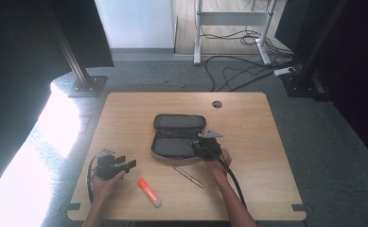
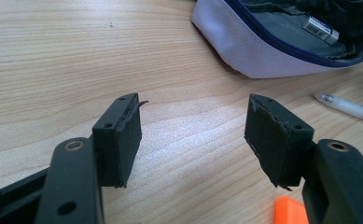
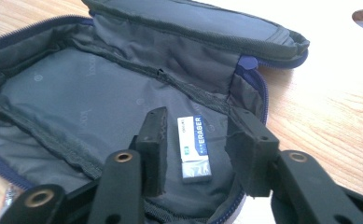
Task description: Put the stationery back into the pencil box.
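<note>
A grey pencil case (image 1: 178, 136) with a blue zip lies open flat in the middle of the table. A white eraser (image 3: 194, 147) lies inside its near half. A pen (image 1: 188, 177) and an orange stick, maybe a glue stick (image 1: 149, 192), lie on the table nearby.

Hard daylight pours in from the left, burning the floor (image 1: 54, 123) there to pure white, while both upper corners of the high view sink into black. The bench (image 1: 125, 118) itself is evenly lit, with soft short shadows. In the right gripper view its far right corner is washed out by glare, and the nearest fingers (image 3: 153, 144) look slightly soft
</note>
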Motion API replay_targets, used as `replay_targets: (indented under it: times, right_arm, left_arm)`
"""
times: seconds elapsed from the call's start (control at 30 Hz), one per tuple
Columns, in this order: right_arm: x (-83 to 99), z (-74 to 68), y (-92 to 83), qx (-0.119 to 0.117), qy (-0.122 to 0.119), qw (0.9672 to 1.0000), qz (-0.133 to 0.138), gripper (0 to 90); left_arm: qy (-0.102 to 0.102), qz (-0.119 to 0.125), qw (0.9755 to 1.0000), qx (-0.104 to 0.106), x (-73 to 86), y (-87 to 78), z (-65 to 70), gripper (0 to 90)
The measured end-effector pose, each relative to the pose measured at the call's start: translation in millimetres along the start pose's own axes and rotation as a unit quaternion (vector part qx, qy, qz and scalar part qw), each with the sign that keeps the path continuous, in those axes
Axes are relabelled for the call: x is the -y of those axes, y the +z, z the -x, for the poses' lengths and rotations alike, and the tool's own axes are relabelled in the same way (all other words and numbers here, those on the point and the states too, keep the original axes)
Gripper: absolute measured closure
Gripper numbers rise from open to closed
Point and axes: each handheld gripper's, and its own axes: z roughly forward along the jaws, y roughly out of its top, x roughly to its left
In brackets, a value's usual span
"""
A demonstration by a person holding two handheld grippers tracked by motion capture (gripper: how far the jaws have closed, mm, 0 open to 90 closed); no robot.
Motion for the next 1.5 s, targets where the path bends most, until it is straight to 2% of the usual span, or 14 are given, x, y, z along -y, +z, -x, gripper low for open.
replay_targets:
  times: [0.13,0.5,0.6,0.8,1.03,1.5]
  right_arm:
    - [0.7,-0.5,-7.8,-0.009,0.006,0.9998,0.017,50.8]
    - [8.8,0.7,-27.8,-0.028,0.018,0.9984,0.046,49.0]
    - [12.5,0.0,-33.8,-0.031,0.011,0.9981,0.053,48.4]
    - [24.2,-0.7,-45.5,-0.048,0.016,0.9974,0.052,46.9]
    - [37.0,-1.9,-61.4,-0.056,0.018,0.9961,0.065,47.0]
    - [54.7,-5.6,-80.3,-0.069,0.008,0.9952,0.069,47.3]
  left_arm:
    - [0.0,0.0,1.0,0.0,0.0,0.2,0.1,36.6]
    - [-0.001,0.001,1.0,-0.002,0.3,-0.2,-0.5,36.6]
    - [0.0,0.0,1.0,-0.002,0.4,0.2,-0.6,36.5]
    - [0.0,-0.001,1.0,-0.003,0.6,0.7,-0.7,36.5]
    - [0.001,-0.002,1.0,-0.003,0.6,1.1,-0.1,36.5]
    - [0.007,-0.007,0.9999,-0.007,0.9,3.1,2.4,36.5]
